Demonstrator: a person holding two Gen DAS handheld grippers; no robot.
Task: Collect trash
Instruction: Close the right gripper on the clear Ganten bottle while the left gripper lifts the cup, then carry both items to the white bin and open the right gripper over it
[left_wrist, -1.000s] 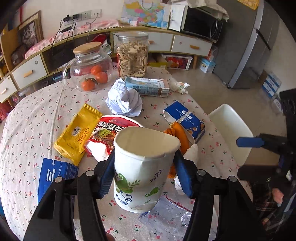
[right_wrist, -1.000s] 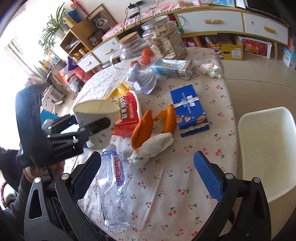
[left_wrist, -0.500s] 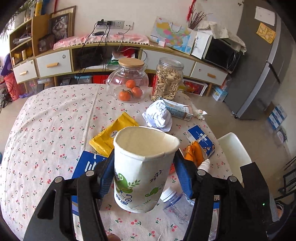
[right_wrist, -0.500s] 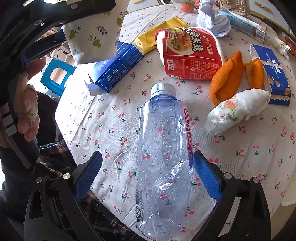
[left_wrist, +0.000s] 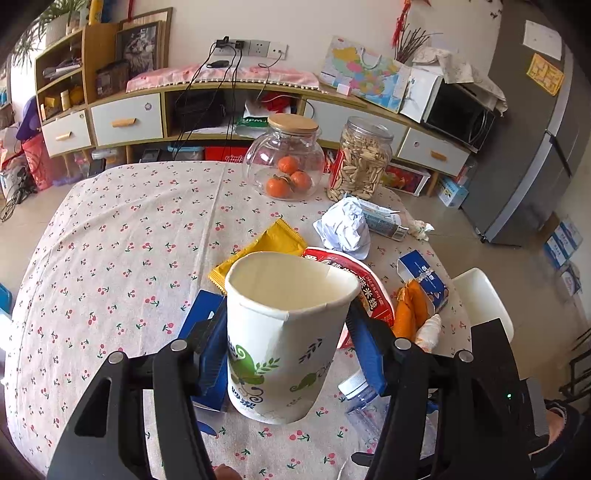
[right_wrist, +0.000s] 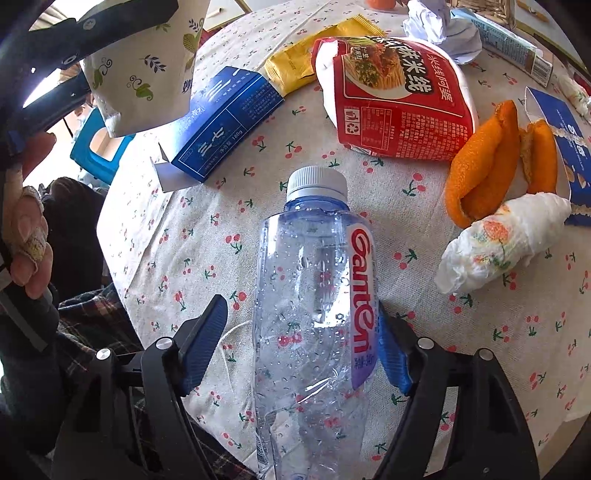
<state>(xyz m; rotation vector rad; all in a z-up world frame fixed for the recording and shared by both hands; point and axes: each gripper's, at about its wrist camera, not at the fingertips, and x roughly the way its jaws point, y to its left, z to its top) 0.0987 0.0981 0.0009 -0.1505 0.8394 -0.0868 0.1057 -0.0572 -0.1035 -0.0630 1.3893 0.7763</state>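
My left gripper (left_wrist: 288, 343) is shut on a white paper cup (left_wrist: 284, 332) with green leaf print and holds it upright above the table; the cup also shows in the right wrist view (right_wrist: 144, 70). My right gripper (right_wrist: 303, 339) is open around a crushed clear plastic bottle (right_wrist: 314, 314) that lies on the cloth, cap pointing away. The right finger (right_wrist: 391, 358) is at the bottle's side and the left finger (right_wrist: 203, 343) stands a little off it. The bottle's cap end shows in the left wrist view (left_wrist: 354, 384).
On the cherry-print tablecloth (left_wrist: 129, 258) lie a blue box (right_wrist: 221, 122), a yellow packet (right_wrist: 306, 59), a red noodle bag (right_wrist: 399, 96), orange peel (right_wrist: 480, 170), a rolled tissue (right_wrist: 502, 240), crumpled paper (left_wrist: 345, 229) and a second blue box (left_wrist: 424, 280). Two glass jars (left_wrist: 288, 162) stand at the back.
My right gripper has come down and forward over the bottle, and its fingers have narrowed around it. My left gripper still holds the cup, lifted back from the trash pile.
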